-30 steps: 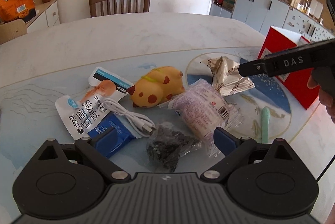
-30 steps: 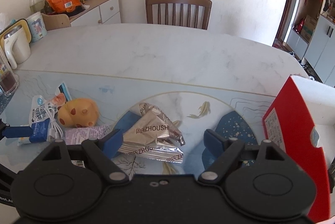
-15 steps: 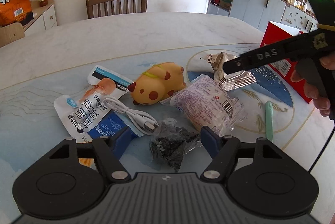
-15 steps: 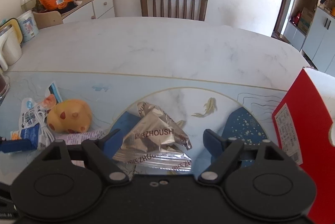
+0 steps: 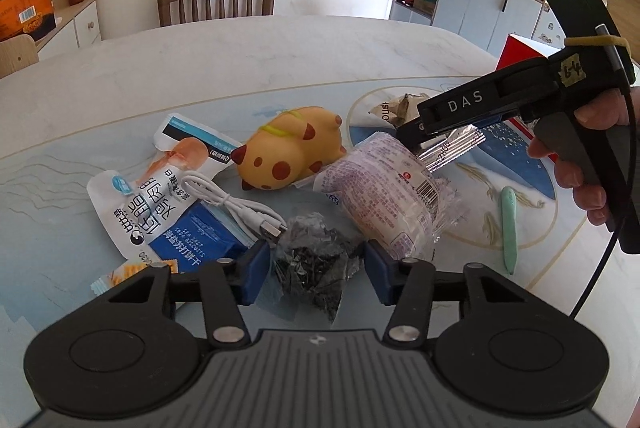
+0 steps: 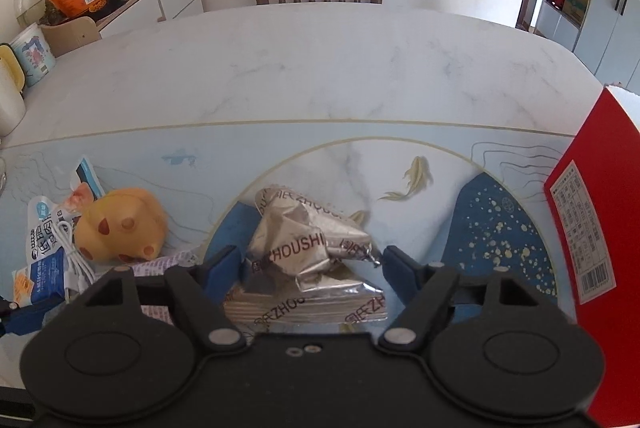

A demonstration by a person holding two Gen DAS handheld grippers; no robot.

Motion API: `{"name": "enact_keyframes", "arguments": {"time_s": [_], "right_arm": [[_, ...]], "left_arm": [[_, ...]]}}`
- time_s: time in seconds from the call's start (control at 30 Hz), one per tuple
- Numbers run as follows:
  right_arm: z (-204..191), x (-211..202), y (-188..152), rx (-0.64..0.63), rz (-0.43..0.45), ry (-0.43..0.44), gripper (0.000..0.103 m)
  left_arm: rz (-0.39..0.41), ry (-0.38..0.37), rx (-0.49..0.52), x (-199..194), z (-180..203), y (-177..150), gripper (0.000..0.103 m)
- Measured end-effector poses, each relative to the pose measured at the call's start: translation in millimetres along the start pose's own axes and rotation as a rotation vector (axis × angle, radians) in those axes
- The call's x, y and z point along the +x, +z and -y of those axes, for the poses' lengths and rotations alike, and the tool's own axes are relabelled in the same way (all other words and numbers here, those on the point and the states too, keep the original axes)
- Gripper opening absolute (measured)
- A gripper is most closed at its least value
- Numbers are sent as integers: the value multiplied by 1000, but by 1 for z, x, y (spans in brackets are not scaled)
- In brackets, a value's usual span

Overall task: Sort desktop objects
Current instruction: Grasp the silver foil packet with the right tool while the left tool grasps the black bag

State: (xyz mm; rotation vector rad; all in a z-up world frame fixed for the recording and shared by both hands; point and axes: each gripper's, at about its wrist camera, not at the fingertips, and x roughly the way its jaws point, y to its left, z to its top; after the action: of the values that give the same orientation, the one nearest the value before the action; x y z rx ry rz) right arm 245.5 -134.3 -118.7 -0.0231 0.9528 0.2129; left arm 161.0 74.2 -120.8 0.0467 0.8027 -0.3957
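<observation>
Both your grippers are mid-close, each straddling its own target. Left gripper (image 5: pixel 313 270), bottom centre of the left wrist view: jaws closing around the small dark clear-wrapped packet (image 5: pixel 316 260); blue pads sit just beside its edges, and I can't tell if they're pressing yet, so I'd call it not gripped. Right gripper (image 6: pixel 310 268), bottom centre of the right wrist view: jaws closing, crumpled silver foil packets (image 6: pixel 304 248) between them; the right pad looks about at a foil tip, the left pad is short of the bulk, so no firm hold there either. The rest of the pile lies lower left to centre of the left view: yellow spotted toy (image 5: pixel 290 152), white USB cable (image 5: pixel 236 204) draped over the blue-and-white snack pouch (image 5: pixel 160 212), pinkish wrapped bun (image 5: pixel 384 200), mint green stick (image 5: pixel 508 224) off to the right. Red box (image 6: pixel 588 228) stands open at the right edge of the right view, probably the bin, hence your right hand working nearest it. Foil is springy, so expect it to shift as you squeeze.
</observation>
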Motion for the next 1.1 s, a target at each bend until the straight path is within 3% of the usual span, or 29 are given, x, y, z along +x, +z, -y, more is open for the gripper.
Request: {"name": "enact_keyframes", "arguments": {"time_s": [0.53, 1.1], "right_arm": [[3, -11, -3, 3, 28, 3, 59], [8, -43, -9, -3, 76, 7, 59]], "left_arm": [[2, -4, -37, -1, -3, -2, 34], [57, 13, -94, -21, -5, 2, 33]]}}
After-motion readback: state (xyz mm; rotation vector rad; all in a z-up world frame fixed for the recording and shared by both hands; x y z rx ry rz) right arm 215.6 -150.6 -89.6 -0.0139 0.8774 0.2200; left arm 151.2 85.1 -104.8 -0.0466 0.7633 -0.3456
